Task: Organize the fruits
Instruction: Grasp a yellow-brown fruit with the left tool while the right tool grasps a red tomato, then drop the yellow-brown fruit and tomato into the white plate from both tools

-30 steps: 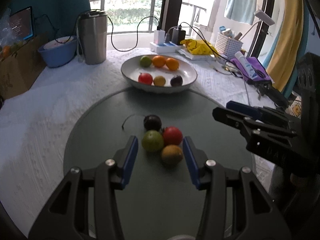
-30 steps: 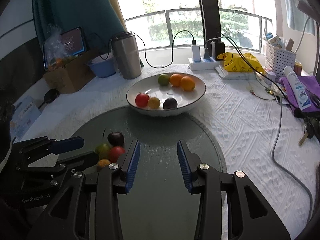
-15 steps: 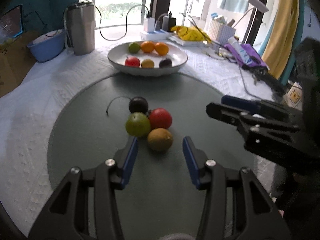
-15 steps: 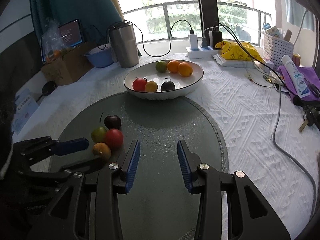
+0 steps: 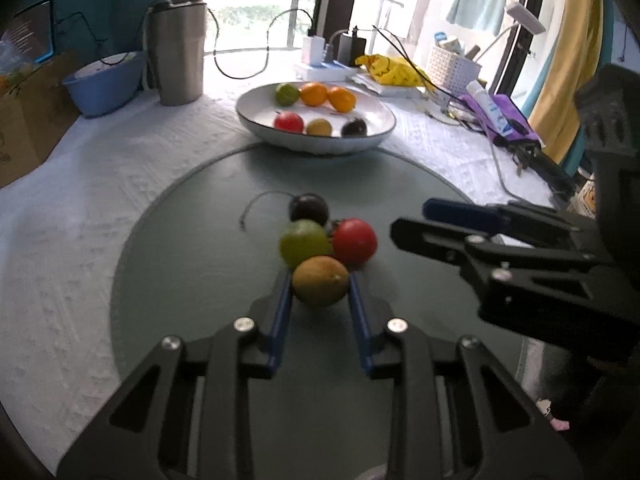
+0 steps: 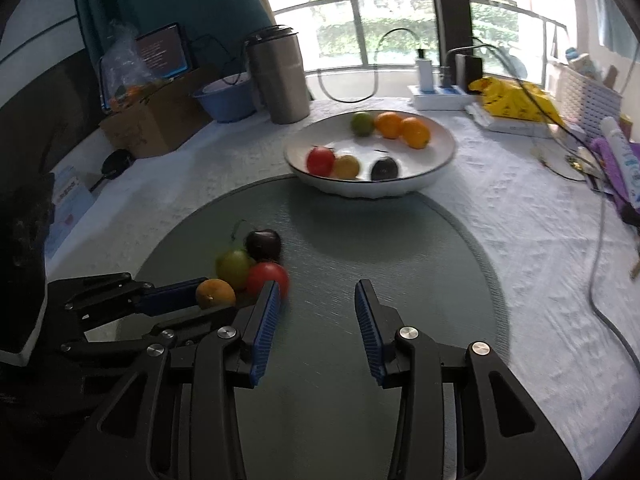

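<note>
Left hand-held gripper (image 5: 320, 286): blue pads have just been closing and now sit against both flanks of the small yellow-orange round fruit (image 5: 320, 286), clamped on it at its widest part. That fruit lies nearest the camera in a tight cluster of four on the round grey-green mat (image 5: 180, 240) on the worktop, touching the green round fruit (image 5: 303, 241) and the red tomato-like fruit (image 5: 355, 241); the dark purple fruit with a long thin stem (image 5: 309, 208) sits just behind. Judged handling: small, light, firm, smooth-skinned, so likely to roll or squirt out if pinched off-centre; grip across the middle looks right, and modest pressure should do. Neighbours may roll once it leaves. Skin is dull orange shading to yellow-brown, slightly blurred. Right hand-held gripper (image 6: 316, 312): jaws apart, nothing between them, hovering over bare mat with its left pad just beside the red fruit. White shallow bowl with dark rim (image 5: 384, 136) stands beyond the mat, already holding six fruits; probable destination.
</note>
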Available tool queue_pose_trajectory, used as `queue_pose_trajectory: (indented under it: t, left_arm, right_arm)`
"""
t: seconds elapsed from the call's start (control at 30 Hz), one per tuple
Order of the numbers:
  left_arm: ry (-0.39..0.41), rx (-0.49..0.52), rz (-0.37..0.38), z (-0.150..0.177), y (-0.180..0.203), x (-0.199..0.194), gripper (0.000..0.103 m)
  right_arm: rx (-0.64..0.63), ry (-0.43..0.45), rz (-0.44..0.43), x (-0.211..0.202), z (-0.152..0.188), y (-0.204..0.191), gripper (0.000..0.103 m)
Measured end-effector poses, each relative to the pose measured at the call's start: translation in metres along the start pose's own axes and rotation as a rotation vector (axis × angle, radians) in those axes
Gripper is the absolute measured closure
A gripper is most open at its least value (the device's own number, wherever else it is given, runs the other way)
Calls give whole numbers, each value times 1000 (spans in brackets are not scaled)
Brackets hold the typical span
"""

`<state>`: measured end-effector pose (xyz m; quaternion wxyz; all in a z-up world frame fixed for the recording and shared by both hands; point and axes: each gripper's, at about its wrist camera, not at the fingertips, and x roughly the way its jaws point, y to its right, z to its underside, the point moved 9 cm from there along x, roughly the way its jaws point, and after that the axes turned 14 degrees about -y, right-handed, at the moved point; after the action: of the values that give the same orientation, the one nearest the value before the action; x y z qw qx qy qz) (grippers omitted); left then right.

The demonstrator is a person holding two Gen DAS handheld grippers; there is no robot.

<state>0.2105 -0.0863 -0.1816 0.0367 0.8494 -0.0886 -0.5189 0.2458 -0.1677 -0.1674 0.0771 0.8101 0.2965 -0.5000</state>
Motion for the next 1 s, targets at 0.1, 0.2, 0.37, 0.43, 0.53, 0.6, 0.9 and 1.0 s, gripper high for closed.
queue_pose_trajectory:
  t: [0.1,0.2,0.37,0.43,0.53,0.6,0.9,1.0]
  left_arm:
    - [7,-11,-10,2,-11,-5,74]
    - [9,-32,-25,2,-26,-7,74]
    - [32,-50,-33,-5,-42,-12,74]
    - [40,-47,-35,-11,-44,-12,74]
    - [51,-41,-35,-23,-46,-12,74]
    - [62,-36,-35,-34,-46,-12,73]
    - [91,-7,-15,-92,-43,-1,73]
    - [95,-5,-6,-112,-43,6,73]
  right_arm:
    - [-19,-14,-26,6,-5,-11,61]
    - [-34,-42,-22,17,-6,-17,61]
    - [-62,-75,-39,28,-4,-25,61]
    - [-68,-84,-53,30,-5,-27,72]
    - [-60,-71,-51,26,-9,-22,74]
    - [-47,-52,-40,20,-15,-14,74]
    - [3,31,40,4,-62,36,74]
    - [17,46,62,5,-76,51,74]
